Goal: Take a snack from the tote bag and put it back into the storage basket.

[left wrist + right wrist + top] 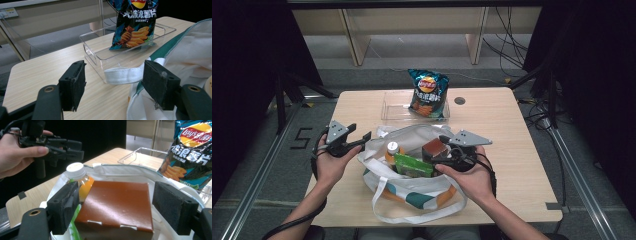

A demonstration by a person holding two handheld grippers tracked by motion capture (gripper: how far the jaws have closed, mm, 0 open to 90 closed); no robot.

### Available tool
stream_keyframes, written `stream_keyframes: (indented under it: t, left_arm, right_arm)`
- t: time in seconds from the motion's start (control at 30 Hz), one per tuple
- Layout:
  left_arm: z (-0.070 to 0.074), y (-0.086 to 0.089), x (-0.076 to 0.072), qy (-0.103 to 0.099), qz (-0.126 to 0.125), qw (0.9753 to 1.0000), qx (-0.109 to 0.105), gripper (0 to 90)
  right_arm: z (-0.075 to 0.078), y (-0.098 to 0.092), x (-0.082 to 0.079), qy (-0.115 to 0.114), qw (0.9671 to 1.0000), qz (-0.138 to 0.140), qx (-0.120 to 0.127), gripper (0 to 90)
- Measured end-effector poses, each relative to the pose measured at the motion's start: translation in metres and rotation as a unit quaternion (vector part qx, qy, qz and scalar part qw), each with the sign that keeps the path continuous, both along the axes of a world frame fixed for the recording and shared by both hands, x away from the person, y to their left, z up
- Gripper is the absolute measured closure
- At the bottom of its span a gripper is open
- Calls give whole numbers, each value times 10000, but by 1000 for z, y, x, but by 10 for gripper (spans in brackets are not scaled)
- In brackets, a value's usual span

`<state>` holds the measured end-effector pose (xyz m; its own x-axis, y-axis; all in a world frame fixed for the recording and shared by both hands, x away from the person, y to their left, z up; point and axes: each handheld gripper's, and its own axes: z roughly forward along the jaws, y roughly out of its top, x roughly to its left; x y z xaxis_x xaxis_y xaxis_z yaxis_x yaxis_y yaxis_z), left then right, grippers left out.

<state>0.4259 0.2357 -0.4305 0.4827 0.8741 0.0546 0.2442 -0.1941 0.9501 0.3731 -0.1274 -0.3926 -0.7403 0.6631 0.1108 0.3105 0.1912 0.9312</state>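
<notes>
Now my right gripper stands over the open tote bag, and its jaws are spread wide on both sides of the brown box. The pads do not touch the box yet; there is a gap at each side. I judge that I am lining up to take this box out, so the jaws are held wider than the box in order to slide down along its two flanks.

The box sits inside the bag, at the right part of the opening, top face up. Just beside it stands an orange drink bottle with a white cap, and a green packet lies in front of them.

My left gripper is at the left edge of the bag with its jaws also apart, holding nothing. One white handle strap passes between them, so I think this hand is ready to hold the rim and keep the mouth of the bag open.

Behind the bag, the clear plastic tray already holds a chips bag, which stands upright in it. Probably the box should go into this tray too, in the free space at the left of the chips.
</notes>
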Motion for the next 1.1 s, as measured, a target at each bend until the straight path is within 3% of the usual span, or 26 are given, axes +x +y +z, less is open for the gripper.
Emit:
stream_keyframes:
  t: [0.1, 0.13, 0.2, 0.3, 0.47, 0.63, 0.83, 0.87, 1.03, 1.07, 1.1]
  left_arm:
    - [0, 0, 0, -10, 2, 10000, -3, 341]
    - [0, 0, 0, -8, 2, 10000, -3, 341]
    - [0, 0, 0, -5, 2, 10000, -1, 341]
    - [0, 0, 0, -4, -5, 10000, 1, 341]
    - [0, 0, 0, -5, 0, 10000, 1, 341]
    - [0, 0, 0, -4, -3, 10000, -2, 341]
    - [0, 0, 0, -1, -4, 10000, 9, 341]
    - [0, 0, 0, 5, -3, 10000, 14, 341]
    - [0, 0, 0, -6, 3, 10000, 12, 341]
    - [0, 0, 0, -9, 3, 10000, 12, 341]
    - [0, 0, 0, -6, 4, 10000, 15, 341]
  right_arm:
    - [-2, 2, 0, 55, 10000, -11, -28, 218]
    - [-3, 2, 1, -47, 10000, -37, -56, 218]
    - [-5, 3, 0, 94, 9999, -57, -44, 218]
    - [-8, 3, 2, -43, 9998, -37, -169, 219]
    - [-12, 6, 1, 146, 9997, -82, -172, 225]
    - [-13, 5, 3, 0, 9995, -31, -301, 243]
    - [-14, 6, 2, 174, 9997, -35, -193, 288]
    - [-15, 6, 3, 83, 9998, 7, -204, 300]
    - [-14, 5, 0, 60, 9996, -74, -248, 370]
    - [-14, 4, 2, -118, 9995, -38, -286, 379]
    - [-14, 4, 2, -104, 9995, -6, -310, 384]
